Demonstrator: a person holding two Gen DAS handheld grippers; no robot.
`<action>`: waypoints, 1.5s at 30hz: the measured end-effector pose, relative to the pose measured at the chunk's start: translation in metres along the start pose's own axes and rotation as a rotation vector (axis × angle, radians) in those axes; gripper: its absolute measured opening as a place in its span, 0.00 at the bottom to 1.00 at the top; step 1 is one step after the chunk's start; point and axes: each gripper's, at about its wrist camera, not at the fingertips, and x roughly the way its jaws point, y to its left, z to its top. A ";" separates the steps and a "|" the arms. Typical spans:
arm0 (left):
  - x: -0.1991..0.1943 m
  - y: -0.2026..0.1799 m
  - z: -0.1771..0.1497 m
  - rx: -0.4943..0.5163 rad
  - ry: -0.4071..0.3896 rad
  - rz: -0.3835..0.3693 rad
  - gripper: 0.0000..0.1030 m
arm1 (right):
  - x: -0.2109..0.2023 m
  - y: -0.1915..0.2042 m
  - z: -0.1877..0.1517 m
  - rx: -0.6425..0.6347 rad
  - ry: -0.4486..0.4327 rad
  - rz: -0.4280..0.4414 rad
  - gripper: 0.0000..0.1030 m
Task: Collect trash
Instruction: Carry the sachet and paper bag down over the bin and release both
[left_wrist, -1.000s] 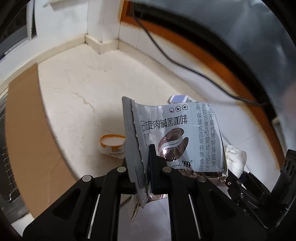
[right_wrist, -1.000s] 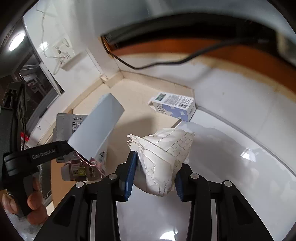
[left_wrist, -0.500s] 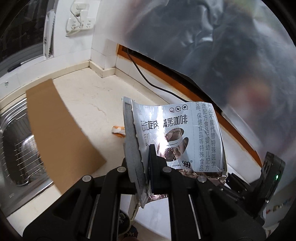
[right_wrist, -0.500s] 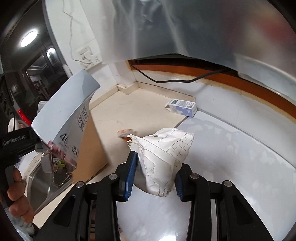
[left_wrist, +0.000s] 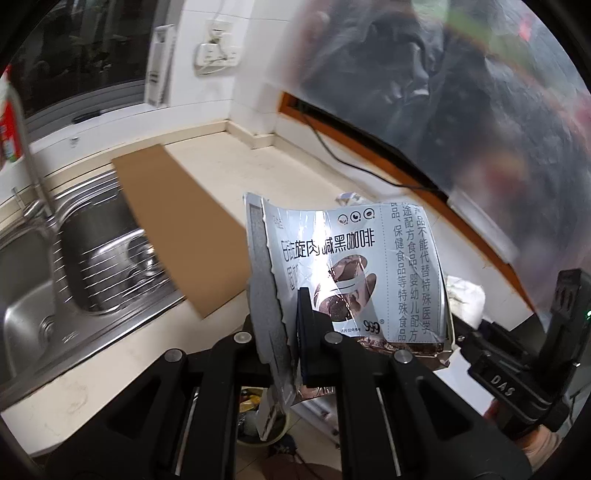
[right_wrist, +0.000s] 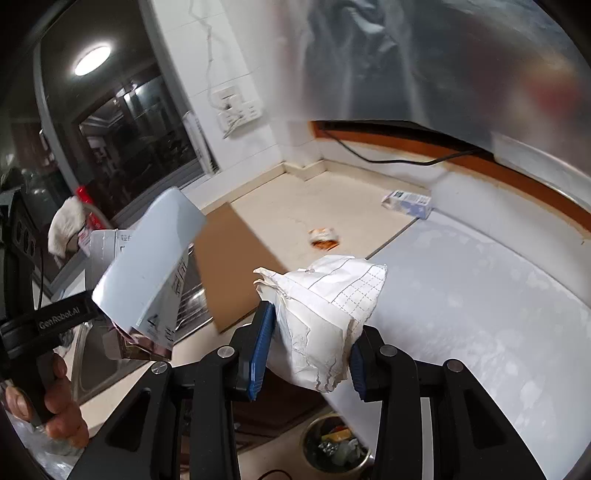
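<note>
My left gripper (left_wrist: 290, 314) is shut on a torn silver coffee packet (left_wrist: 354, 266) with Chinese print, held in the air off the counter's front edge. The packet also shows at the left of the right wrist view (right_wrist: 147, 269). My right gripper (right_wrist: 312, 343) is shut on a crumpled white paper ball (right_wrist: 321, 321) with grid lines. A round trash bin with scraps (right_wrist: 336, 446) sits on the floor below both grippers; it also shows in the left wrist view (left_wrist: 258, 417). A small orange wrapper (right_wrist: 324, 236) and a white-and-blue box (right_wrist: 408, 203) lie on the beige counter (right_wrist: 295, 199).
A brown cardboard sheet (left_wrist: 177, 225) lies over the counter and the steel sink (left_wrist: 85, 258). A white glossy surface (right_wrist: 480, 295) is at the right. A black cable (left_wrist: 351, 162) runs along the back wall. A wall socket (right_wrist: 236, 110) is above the corner.
Both grippers have pulled back and up from the counter with their trash still held. The sink and the floor bin have come into view.
</note>
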 end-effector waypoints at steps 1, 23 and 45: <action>-0.004 0.005 -0.006 -0.002 0.002 0.008 0.06 | -0.003 0.006 -0.005 -0.004 0.006 0.005 0.35; 0.012 0.054 -0.138 0.102 0.119 0.130 0.06 | 0.040 0.080 -0.144 -0.147 0.201 -0.039 0.35; 0.149 0.083 -0.270 0.084 0.360 0.137 0.06 | 0.168 0.017 -0.289 -0.108 0.427 -0.143 0.35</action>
